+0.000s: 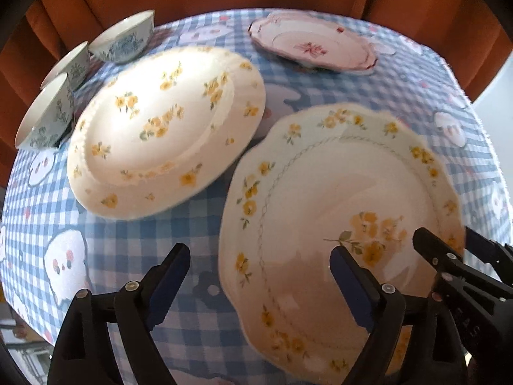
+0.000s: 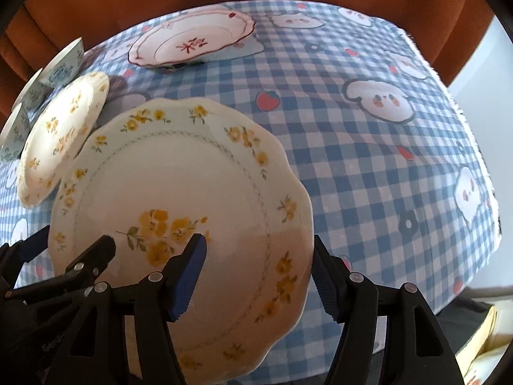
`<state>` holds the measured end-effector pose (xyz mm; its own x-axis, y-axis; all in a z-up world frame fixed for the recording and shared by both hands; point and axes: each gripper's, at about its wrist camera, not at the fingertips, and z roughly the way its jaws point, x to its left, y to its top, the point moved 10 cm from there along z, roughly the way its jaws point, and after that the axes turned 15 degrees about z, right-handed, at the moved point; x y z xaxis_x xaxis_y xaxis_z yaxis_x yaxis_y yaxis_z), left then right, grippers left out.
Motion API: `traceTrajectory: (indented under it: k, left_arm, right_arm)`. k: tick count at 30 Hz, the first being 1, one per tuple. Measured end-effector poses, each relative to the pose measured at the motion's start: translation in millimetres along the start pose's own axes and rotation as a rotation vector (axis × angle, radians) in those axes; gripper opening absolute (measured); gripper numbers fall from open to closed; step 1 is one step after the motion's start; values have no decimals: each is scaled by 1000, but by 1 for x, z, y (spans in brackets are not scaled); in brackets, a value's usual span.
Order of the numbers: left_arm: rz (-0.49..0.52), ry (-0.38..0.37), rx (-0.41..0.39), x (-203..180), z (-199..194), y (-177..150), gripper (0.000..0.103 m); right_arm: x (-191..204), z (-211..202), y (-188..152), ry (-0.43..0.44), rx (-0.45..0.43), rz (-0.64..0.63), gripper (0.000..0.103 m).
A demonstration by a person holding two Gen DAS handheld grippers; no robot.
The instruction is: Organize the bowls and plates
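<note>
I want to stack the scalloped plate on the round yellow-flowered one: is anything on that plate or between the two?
Nothing visible is in the way. The round plate is bare on top, and the scalloped plate, straddled at its edge by the right tool, lies right beside it; their rims look overlapped. The bowls stand beyond.

Both point steeply down: left gripper (image 1: 259, 276) jaws wide apart; right gripper (image 2: 259, 269) jaws spread, straddling something.

Three plates (image 1: 340, 224), three bowls (image 1: 123, 40)
</note>
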<state>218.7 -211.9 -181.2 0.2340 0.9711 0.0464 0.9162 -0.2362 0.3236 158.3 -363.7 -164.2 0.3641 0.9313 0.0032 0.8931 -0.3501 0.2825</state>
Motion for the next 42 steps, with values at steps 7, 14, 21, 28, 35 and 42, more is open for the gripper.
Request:
traceTrajectory:
  k: [7, 14, 21, 28, 35, 42]
  left_arm:
    - [65, -26, -54, 15, -22, 4, 91]
    - [59, -40, -70, 56, -37, -8, 91]
    - [36, 17, -80, 114, -46, -19, 91]
    - [-17, 48, -91, 157, -45, -10, 91]
    - [-143, -3, -73, 180, -30, 7, 90]
    - [-152, 38, -68, 192, -7, 36, 90]
  right_arm:
    - [11, -27, -4, -30, -55, 60, 76]
    - [53, -43, -17, -29, -78, 56, 76]
    - [105, -50, -28, 24, -94, 53, 76]
    - [149, -50, -15, 111, -125, 118, 76]
    - [176, -43, 16, 109, -156, 79, 76]
    - [191, -19, 59, 134, -144, 41, 76]
